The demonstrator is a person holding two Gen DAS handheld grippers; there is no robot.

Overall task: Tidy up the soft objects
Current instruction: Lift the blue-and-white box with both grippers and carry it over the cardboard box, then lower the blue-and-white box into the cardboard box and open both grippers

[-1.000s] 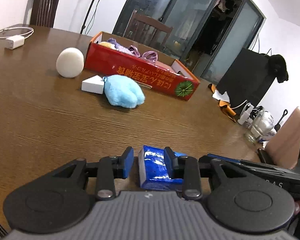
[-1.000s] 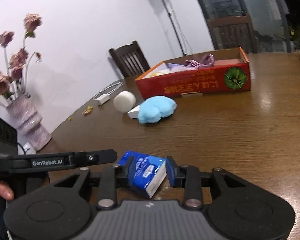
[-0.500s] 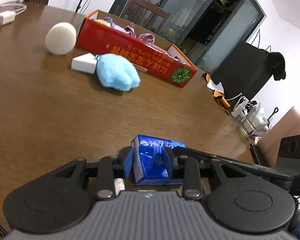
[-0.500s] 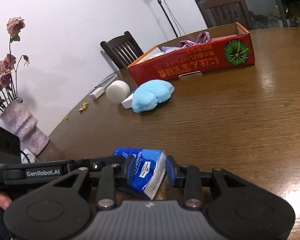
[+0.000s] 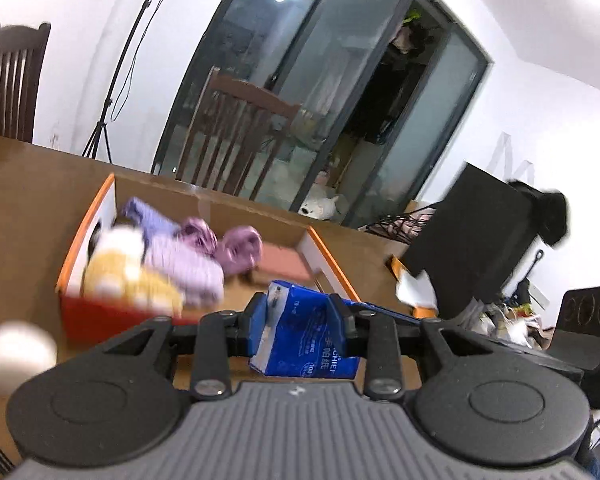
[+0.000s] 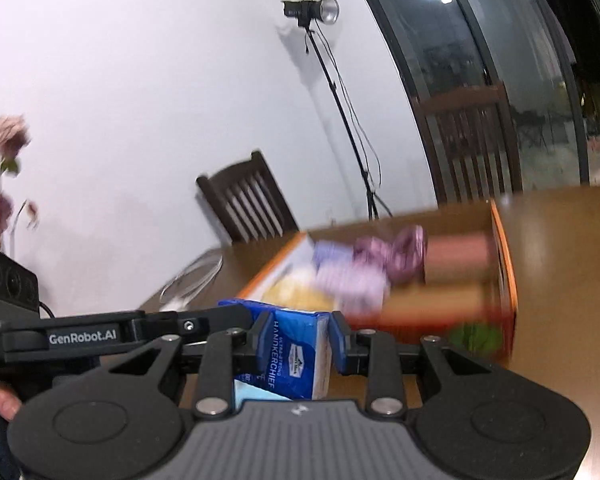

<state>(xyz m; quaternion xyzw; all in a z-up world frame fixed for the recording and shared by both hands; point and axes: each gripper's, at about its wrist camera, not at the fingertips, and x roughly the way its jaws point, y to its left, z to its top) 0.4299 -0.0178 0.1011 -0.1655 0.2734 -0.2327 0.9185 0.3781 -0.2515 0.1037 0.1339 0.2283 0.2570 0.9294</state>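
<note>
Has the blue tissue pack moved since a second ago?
Yes. The blue tissue pack, held by both the left gripper and right gripper, has gone up off the table toward the red box, which now looms close ahead.

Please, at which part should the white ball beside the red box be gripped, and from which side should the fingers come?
Grip the white ball across its widest middle, coming from above or from its open side away from the red box. It looks round, so fingers placed off-centre would likely slip. The picture is blurred and its surface cannot be judged. Both grippers now hold the blue tissue pack.
</note>
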